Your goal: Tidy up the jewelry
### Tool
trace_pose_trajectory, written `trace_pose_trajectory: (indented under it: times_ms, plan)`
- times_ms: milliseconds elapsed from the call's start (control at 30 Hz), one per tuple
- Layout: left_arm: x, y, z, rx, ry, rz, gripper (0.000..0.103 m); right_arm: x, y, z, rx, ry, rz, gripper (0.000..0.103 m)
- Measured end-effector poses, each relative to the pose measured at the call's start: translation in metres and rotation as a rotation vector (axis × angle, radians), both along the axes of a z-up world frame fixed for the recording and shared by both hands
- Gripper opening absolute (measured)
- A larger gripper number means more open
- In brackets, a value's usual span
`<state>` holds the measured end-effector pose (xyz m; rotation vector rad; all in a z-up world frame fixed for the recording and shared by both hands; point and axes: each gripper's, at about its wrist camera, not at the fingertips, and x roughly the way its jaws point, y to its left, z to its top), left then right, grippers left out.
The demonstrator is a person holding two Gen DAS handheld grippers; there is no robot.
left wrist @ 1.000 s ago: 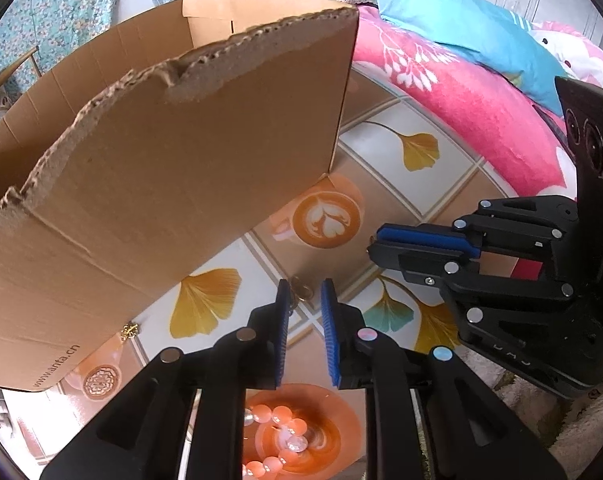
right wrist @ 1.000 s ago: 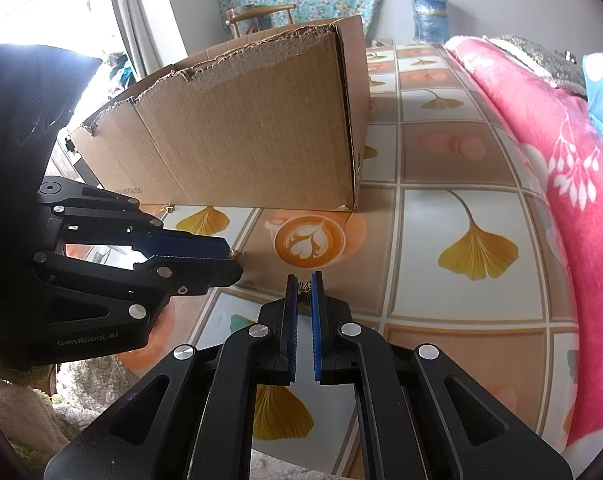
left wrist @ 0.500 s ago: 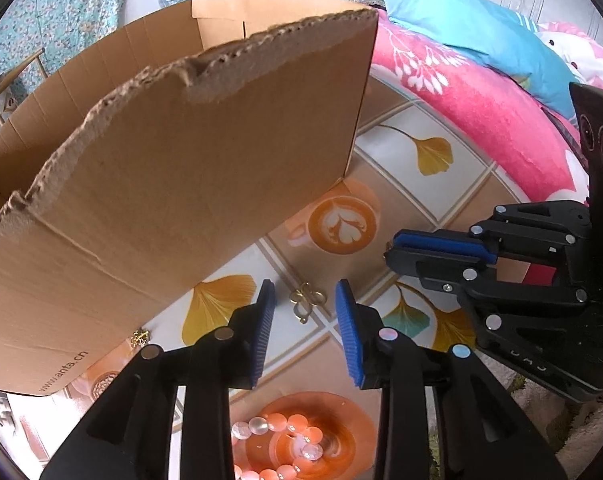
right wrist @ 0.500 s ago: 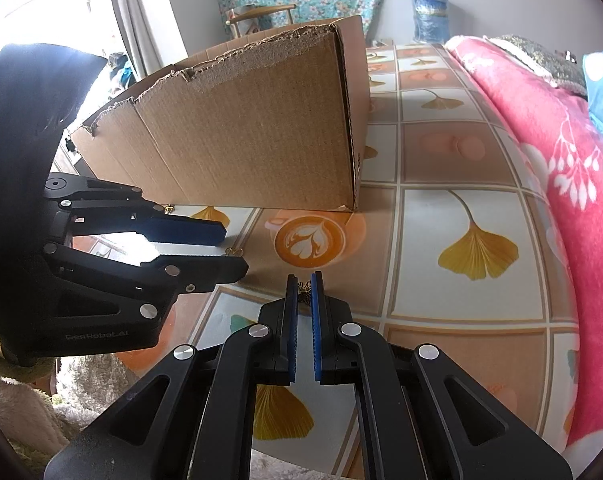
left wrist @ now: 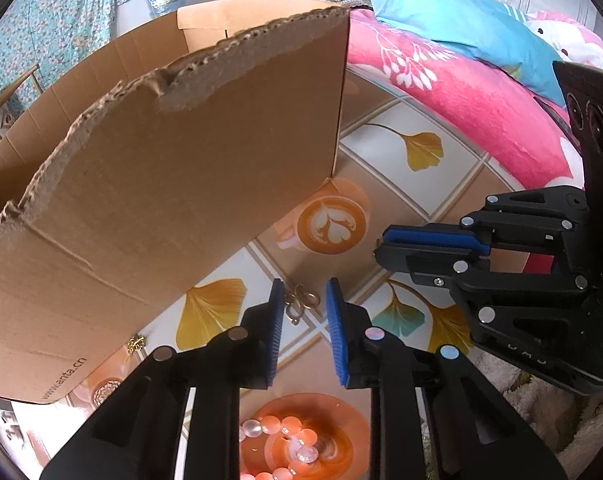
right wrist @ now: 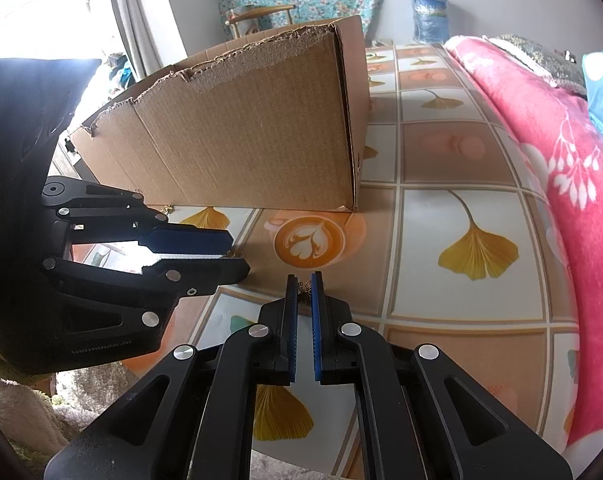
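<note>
The left hand-held gripper points steeply down at the bench, which is covered in a tile-pattern cloth with ginkgo leaves and coffee cups. Its jaws have just been closing and now stand at a narrow gap. A gold earring lies on the bench between the fingertips; whether the pads press on it cannot be told.

The right hand-held gripper is closed down to a thin slit. A small gold piece is pinched between its blue pads at the tips. In the left wrist view this gripper lies to the right of the left one, close by but apart.

A second gold earring lies on the bench against the foot of the cardboard box. The box stands open-topped with a torn upper edge, behind both grippers.

A string of pale round beads lies on an orange circle of the cloth, under the left gripper's body at the near edge of the bench.

A pink floral blanket runs along the right edge of the bench.
</note>
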<state>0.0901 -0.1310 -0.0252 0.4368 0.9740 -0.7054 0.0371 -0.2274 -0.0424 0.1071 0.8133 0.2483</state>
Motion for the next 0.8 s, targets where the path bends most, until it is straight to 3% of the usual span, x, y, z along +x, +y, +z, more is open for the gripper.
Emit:
trace_pose_trajectory:
  times_ms: [33,800]
  plan:
    - [0.0,0.0,0.0,-0.001,-0.003,0.0,0.015,0.0,0.0,0.0,0.0,0.0,0.0,0.004]
    - [-0.005,0.009,0.01,-0.027,-0.03,0.003,0.015,-0.001,-0.004,0.003,0.006,-0.001,-0.011,0.004]
